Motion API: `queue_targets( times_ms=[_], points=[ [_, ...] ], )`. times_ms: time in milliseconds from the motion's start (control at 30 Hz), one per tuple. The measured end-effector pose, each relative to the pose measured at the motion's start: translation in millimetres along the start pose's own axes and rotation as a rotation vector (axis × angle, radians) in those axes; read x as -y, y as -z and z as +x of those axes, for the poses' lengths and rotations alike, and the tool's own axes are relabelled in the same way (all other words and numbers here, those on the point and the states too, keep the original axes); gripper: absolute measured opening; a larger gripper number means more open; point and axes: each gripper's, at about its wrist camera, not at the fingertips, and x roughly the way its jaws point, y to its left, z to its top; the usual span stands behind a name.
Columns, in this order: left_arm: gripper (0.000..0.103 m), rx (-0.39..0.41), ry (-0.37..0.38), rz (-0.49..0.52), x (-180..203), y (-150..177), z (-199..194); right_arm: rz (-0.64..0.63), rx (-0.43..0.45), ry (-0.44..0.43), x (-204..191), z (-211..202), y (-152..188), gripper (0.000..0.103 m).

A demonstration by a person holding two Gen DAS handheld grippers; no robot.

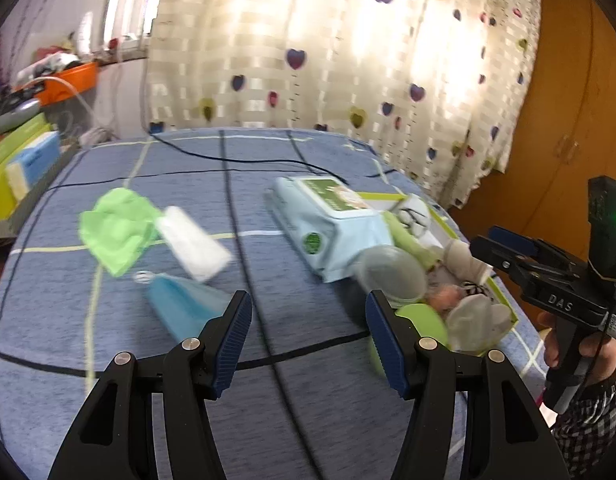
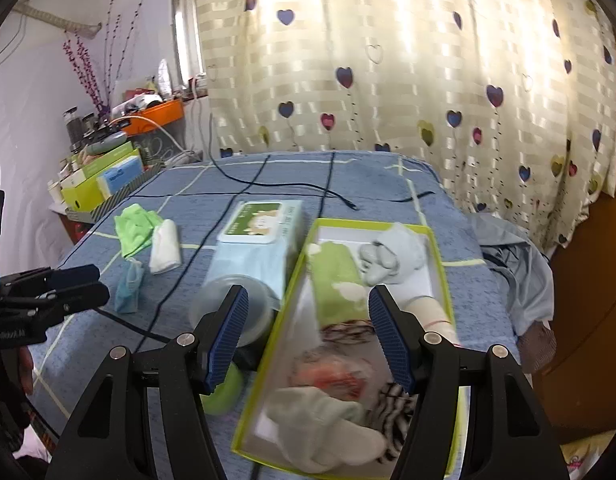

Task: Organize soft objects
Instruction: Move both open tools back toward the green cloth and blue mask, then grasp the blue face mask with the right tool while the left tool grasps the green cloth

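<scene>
The left gripper [image 1: 309, 338] has its jaws apart with nothing between them, above bare blue bedspread [image 1: 268, 400]. The right gripper [image 2: 308, 338] is likewise released and empty, hanging over the near half of the box [image 2: 439, 248]. In the left wrist view the right gripper shows at the far right edge, held by a hand [image 1: 579, 354] in a checked sleeve [image 1: 595, 420].

From the left across the bed: a crumpled green cloth [image 2: 135, 229] lies touching a folded white cloth [image 2: 166, 248] just to its right. Near them, closer to the camera, lies a small blue cloth [image 2: 128, 286]. A black cable [image 2: 188, 264] runs across the bedspread between these cloths and the wipes pack [image 2: 260, 240]. The pack lies flat, label up, its right side against the box's left wall. A clear round tub [image 2: 232, 304] sits at the pack's near end, and a green ball [image 2: 228, 392] lies on the bedspread closer still, beside the box wall.

The box, white inside with a yellow-green rim, holds soft things: a green towel [image 2: 337, 284] at the left, a pale grey plush piece [image 2: 391, 254] at the far end, a cream sock [image 2: 431, 310] on the right, something orange-pink and blurred [image 2: 335, 380] in the middle, a grey-white sock [image 2: 327, 428] nearest, and a black-and-white striped piece [image 2: 395, 404] beside it.

At the far right a grey-blue garment [image 2: 519, 272] hangs off the bed edge.
</scene>
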Motion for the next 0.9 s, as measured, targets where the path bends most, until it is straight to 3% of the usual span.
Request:
queue_targets(
  times_ms=[400,900],
  points=[
    [0.059,0.035,-0.124,-0.101,-71,10,-28,-0.098,-0.012,-0.090,-68,9,-3,0.063],
    [0.059,0.027,-0.181,-0.176,-131,18,-27,-0.211,-0.095,-0.202,-156,54,-3,0.063]
  ],
)
